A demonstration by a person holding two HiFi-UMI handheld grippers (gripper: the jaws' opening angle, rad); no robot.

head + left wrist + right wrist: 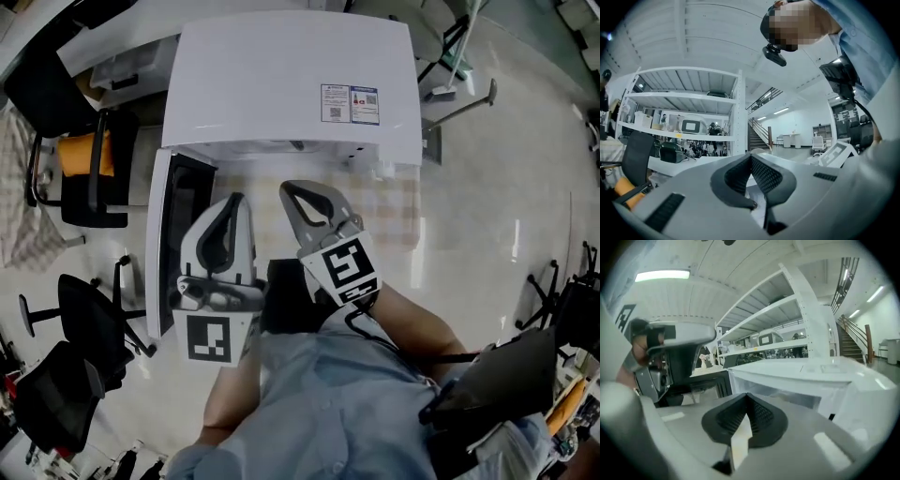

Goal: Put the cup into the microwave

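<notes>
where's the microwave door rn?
Head view: the microwave door stands open at the left side of the microwave, just left of the left gripper.

Count by kind
One white microwave point(291, 75) with one open door point(161, 253) and two stickers point(351, 103) on top; two grippers: one left gripper point(232, 202), one right gripper point(289, 190).

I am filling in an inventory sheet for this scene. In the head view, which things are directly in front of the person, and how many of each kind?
Microwave: 1 (white, door open)
Grippers: 2 (left gripper, right gripper)
Total: 3
</notes>
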